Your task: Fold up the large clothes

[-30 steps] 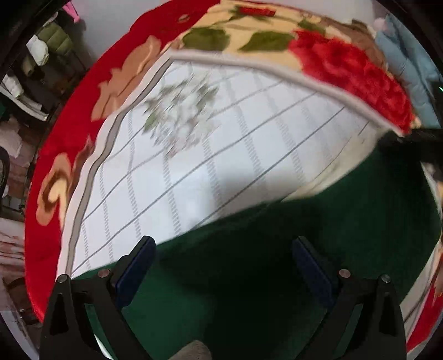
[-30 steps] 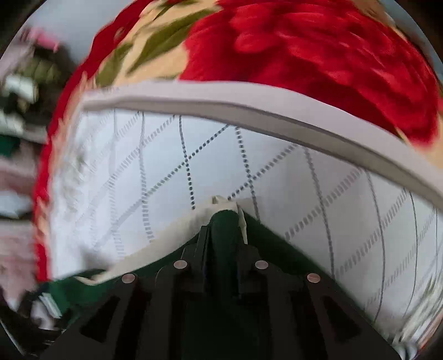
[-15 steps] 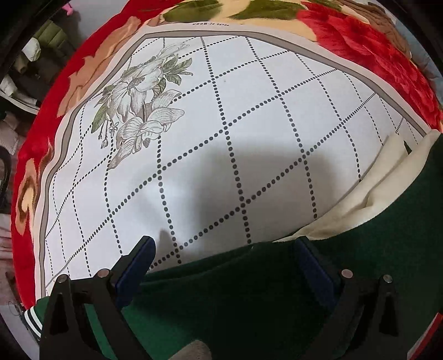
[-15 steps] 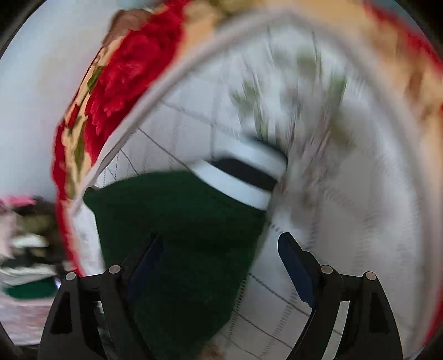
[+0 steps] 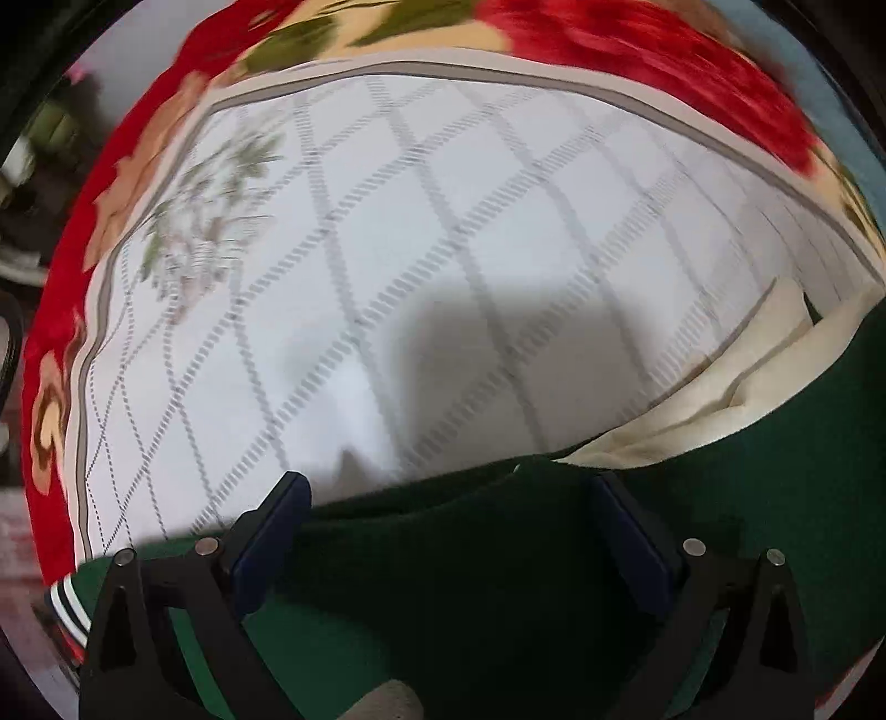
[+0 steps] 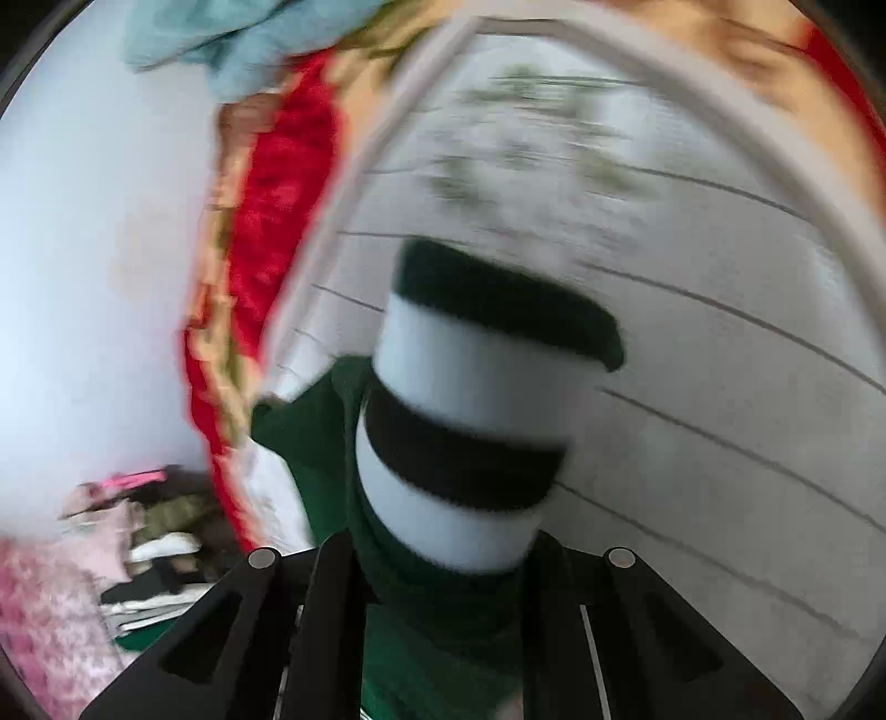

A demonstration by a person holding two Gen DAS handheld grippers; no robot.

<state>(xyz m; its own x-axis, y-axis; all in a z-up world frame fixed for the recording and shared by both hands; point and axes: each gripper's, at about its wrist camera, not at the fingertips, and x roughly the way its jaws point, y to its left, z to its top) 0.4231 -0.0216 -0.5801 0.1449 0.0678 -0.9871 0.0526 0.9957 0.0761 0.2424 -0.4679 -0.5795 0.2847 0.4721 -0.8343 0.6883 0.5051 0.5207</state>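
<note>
A dark green garment [image 5: 498, 565] with cream lining [image 5: 736, 382] lies on a white checked bed cover [image 5: 443, 277]. My left gripper [image 5: 451, 531] is open, its blue pads either side of the green fabric's edge, just above it. In the right wrist view my right gripper [image 6: 443, 559] is shut on the garment's sleeve, just behind its green, white and black striped cuff [image 6: 476, 410], which sticks out past the fingers. The view is blurred by motion.
A red floral blanket [image 5: 637, 50] borders the cover. A light blue cloth [image 6: 249, 50] lies at the far edge. Piled clothes [image 6: 149, 548] sit off the bed to the left. A pale wall [image 6: 99, 221] stands behind.
My right gripper, open half a second ago, has shut on the sleeve at the striped cuff and swings with it. My left gripper stays open and has shifted slightly over the green fabric.
</note>
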